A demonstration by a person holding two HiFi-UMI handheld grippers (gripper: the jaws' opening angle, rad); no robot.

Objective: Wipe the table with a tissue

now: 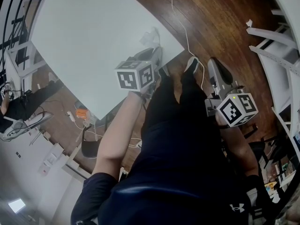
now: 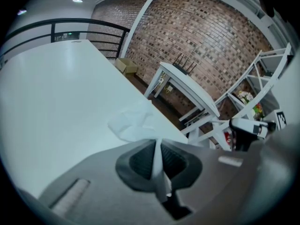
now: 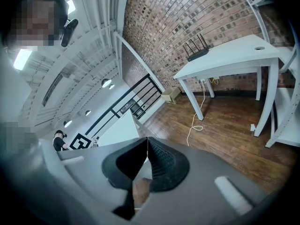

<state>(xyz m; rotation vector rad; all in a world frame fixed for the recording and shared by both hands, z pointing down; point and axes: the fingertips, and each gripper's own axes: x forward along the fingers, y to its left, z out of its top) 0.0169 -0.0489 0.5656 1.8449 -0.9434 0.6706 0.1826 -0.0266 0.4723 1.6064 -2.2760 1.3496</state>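
Note:
The white table (image 1: 93,32) fills the upper left of the head view. A crumpled white tissue (image 1: 150,34) lies near its right corner. My left gripper (image 1: 153,51) is shut on the tissue's near end. In the left gripper view the tissue (image 2: 133,123) bunches on the table (image 2: 56,88) just beyond the left gripper (image 2: 157,143), with a thin strip pinched between the jaws. My right gripper (image 1: 213,63) hangs off the table over the wooden floor. In the right gripper view the right gripper (image 3: 147,140) is shut with nothing in it.
A white cable (image 1: 186,36) trails across the wooden floor (image 1: 220,27). White shelving (image 1: 276,55) stands at the right. A second white table (image 3: 225,55) with a router stands against the brick wall. A person (image 1: 14,109) sits at far left. A black railing (image 2: 89,29) runs behind the table.

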